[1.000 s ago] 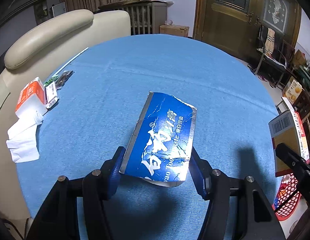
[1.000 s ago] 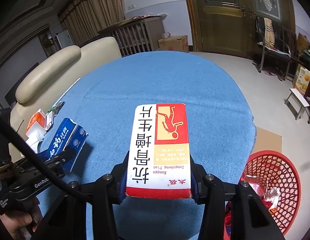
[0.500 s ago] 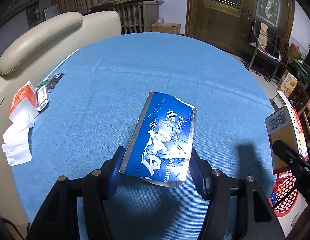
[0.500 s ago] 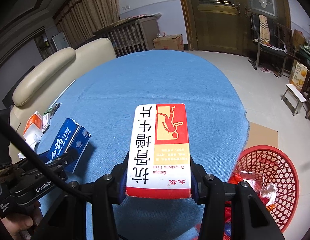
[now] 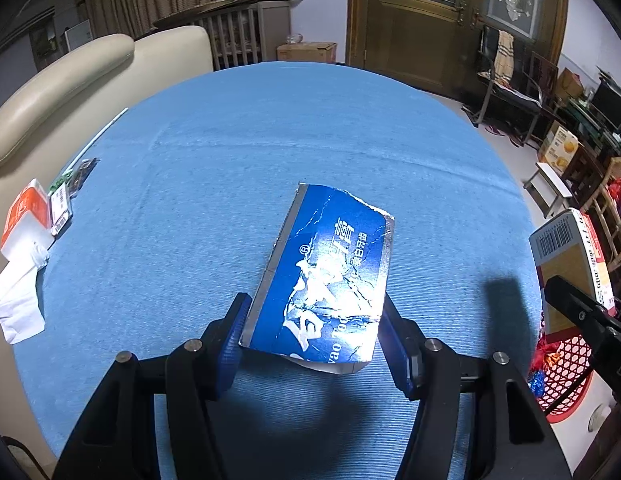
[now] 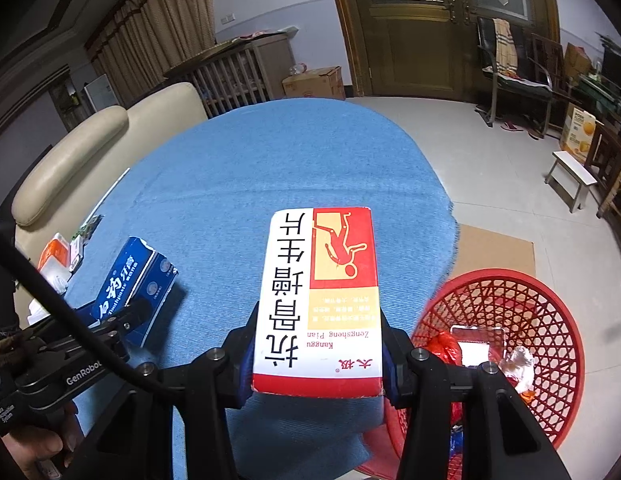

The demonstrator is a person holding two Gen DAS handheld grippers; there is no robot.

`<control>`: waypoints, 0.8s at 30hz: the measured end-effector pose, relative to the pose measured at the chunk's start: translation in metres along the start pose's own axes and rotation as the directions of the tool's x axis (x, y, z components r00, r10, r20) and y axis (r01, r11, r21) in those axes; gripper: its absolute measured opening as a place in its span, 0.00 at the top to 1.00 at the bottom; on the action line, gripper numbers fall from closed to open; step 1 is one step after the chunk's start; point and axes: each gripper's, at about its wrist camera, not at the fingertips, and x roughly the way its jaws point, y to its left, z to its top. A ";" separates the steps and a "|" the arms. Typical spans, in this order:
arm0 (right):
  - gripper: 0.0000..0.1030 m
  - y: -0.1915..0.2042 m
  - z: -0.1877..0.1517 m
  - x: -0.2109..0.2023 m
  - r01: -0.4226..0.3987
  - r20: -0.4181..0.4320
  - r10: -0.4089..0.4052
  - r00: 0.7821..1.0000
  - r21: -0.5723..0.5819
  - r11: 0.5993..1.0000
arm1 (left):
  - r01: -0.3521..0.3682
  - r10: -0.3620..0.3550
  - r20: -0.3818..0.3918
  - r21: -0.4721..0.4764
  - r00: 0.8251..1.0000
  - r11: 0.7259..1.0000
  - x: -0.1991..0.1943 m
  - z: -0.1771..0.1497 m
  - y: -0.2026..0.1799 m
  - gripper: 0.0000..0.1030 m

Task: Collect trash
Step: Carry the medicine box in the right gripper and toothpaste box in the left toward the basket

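Two handheld grippers each carry a piece of trash above a round table covered in blue cloth (image 5: 238,168). The left gripper (image 5: 314,328) has its blue-padded jaws clamped on the sides of a crumpled blue toothpaste carton with white lettering (image 5: 330,276), held clear of the cloth near the table's front. The right gripper (image 6: 316,354) grips a red, white and yellow cardboard medicine box with large black characters (image 6: 320,300) by its long sides. Compared with a second ago, the right gripper has drifted sideways toward the table's right edge — the red plastic mesh basket (image 6: 550,320) on the floor now fills far more of the right wrist view, with wrappers and a red bag already inside it. The medicine box now hangs over the table's rim, just beside the basket but not yet above its opening. The left gripper has barely shifted and its hold on the carton looks unchanged. This suggests the medicine box will likely be dropped first, with the toothpaste carton to follow. More trash remains at the table's far left edge — a white and orange tissue pack (image 5: 28,216), crumpled white paper (image 5: 18,304) and a small dark wrapper (image 5: 76,174).
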 end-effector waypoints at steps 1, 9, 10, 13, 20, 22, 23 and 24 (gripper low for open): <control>0.51 -0.003 0.000 -0.002 0.001 0.002 -0.001 1.000 0.002 1.000 | 0.001 -0.001 0.000 0.002 1.000 1.000 0.001 0.001 0.000 0.39; 0.51 -0.027 -0.004 -0.009 0.042 0.007 -0.042 0.999 0.046 0.998 | 0.023 -0.023 -0.001 0.038 1.000 0.999 0.006 0.005 -0.011 0.39; 0.51 -0.031 -0.005 -0.010 0.049 0.007 -0.049 0.999 0.054 0.997 | 0.028 -0.028 -0.002 0.042 1.000 0.999 0.008 0.003 -0.006 0.39; 0.51 -0.046 -0.008 -0.014 0.074 0.007 -0.075 0.997 0.078 0.994 | 0.037 -0.037 -0.006 0.056 0.999 0.998 0.009 0.003 -0.008 0.39; 0.51 -0.079 -0.015 -0.023 0.131 0.007 -0.133 0.991 0.133 0.983 | 0.061 -0.060 -0.007 0.098 0.998 0.993 0.005 -0.001 -0.022 0.39; 0.51 -0.089 -0.014 -0.026 0.145 0.007 -0.148 0.989 0.147 0.978 | 0.068 -0.068 -0.010 0.110 0.998 0.992 0.004 -0.003 -0.027 0.39; 0.51 -0.094 -0.015 -0.027 0.154 0.007 -0.157 0.988 0.156 0.976 | 0.071 -0.070 -0.011 0.115 0.997 0.991 0.004 -0.003 -0.029 0.39; 0.51 -0.098 -0.016 -0.028 0.159 0.006 -0.163 0.987 0.161 0.974 | 0.075 -0.074 -0.012 0.120 0.997 0.990 0.003 -0.002 -0.031 0.39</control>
